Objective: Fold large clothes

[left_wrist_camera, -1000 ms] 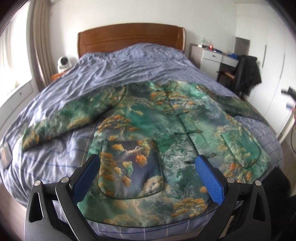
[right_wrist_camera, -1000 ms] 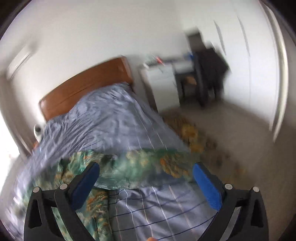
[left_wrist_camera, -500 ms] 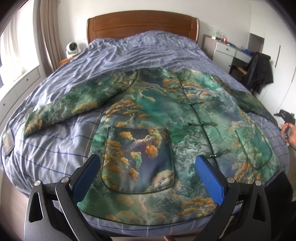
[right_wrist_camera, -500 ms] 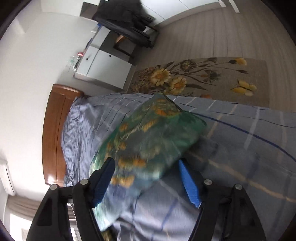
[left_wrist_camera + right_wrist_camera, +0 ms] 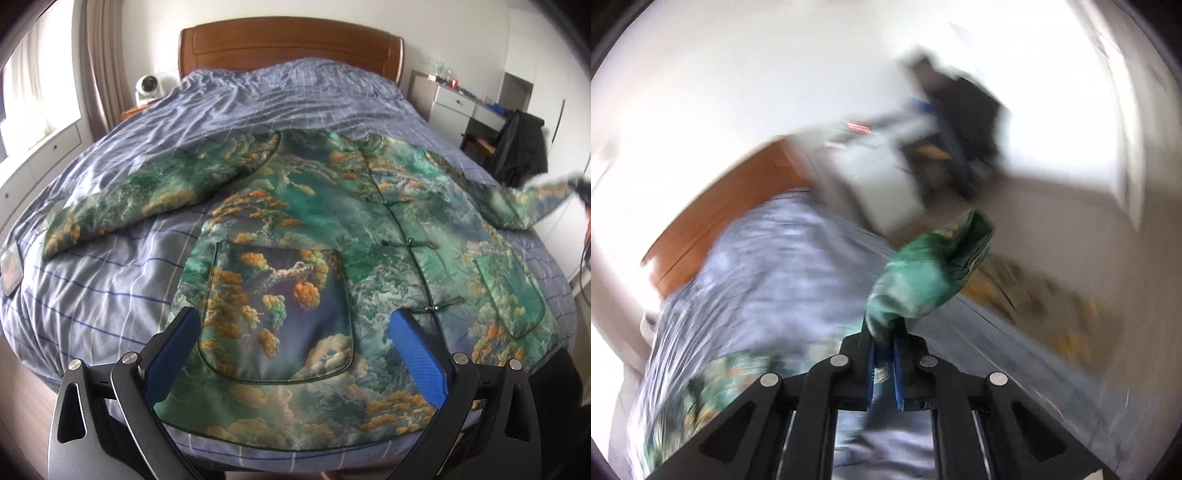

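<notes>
between the right gripper [image 5: 884,365] fingers the jacket [image 5: 332,258] sleeve is clamped; left gripper [image 5: 295,354] fingers gape above its hem.

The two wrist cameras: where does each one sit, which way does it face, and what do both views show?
Left wrist: sits on the left gripper at the foot of the bed, faces the headboard over the spread jacket; its open blue fingers show.
Right wrist: sits on the right gripper at the bed's side, faces the headboard and desk, blurred; its fingers, shut on the sleeve, show.
Shared: bed, headboard, jacket, desk; the left view also catches the lifted sleeve at its right edge.
</notes>
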`<move>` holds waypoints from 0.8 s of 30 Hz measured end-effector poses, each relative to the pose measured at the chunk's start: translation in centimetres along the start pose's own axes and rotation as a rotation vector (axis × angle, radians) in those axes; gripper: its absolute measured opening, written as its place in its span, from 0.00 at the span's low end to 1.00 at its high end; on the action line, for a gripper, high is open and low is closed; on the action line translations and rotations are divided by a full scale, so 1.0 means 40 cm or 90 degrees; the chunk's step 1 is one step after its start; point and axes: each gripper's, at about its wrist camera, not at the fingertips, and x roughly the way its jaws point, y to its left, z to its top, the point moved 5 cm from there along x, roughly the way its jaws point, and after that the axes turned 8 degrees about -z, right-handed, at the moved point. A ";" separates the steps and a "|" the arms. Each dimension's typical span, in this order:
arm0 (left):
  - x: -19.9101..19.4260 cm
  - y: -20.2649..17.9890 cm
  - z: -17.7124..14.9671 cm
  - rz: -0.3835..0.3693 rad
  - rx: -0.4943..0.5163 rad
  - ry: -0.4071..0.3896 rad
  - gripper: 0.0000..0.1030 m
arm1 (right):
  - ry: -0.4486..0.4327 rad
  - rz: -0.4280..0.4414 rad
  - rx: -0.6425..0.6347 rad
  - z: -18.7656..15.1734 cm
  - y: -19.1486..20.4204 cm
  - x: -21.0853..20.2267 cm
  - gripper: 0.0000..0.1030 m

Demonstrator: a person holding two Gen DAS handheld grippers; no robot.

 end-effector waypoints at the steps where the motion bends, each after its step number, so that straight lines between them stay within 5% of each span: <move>1: -0.001 0.003 -0.002 -0.004 -0.008 -0.003 0.99 | -0.022 0.027 -0.052 0.018 0.083 -0.041 0.08; 5: -0.010 0.016 -0.015 -0.017 -0.030 -0.007 0.99 | -0.043 0.134 -0.185 0.003 0.364 -0.137 0.07; 9: -0.041 0.046 -0.026 0.002 -0.030 -0.022 0.99 | 0.000 0.204 -0.294 -0.134 0.589 -0.134 0.07; 14: -0.059 0.099 -0.044 0.018 -0.058 -0.028 0.99 | 0.104 0.240 -0.388 -0.382 0.711 -0.099 0.07; 20: -0.047 0.128 -0.069 0.027 -0.080 -0.009 0.99 | 0.193 0.230 -0.485 -0.648 0.691 -0.091 0.11; 21: -0.043 0.127 -0.069 0.027 -0.077 -0.006 0.99 | 0.205 0.217 -0.495 -0.674 0.685 -0.089 0.14; 24: -0.023 0.106 -0.052 0.015 -0.056 0.005 0.99 | 0.271 0.231 -0.506 -0.723 0.666 -0.109 0.63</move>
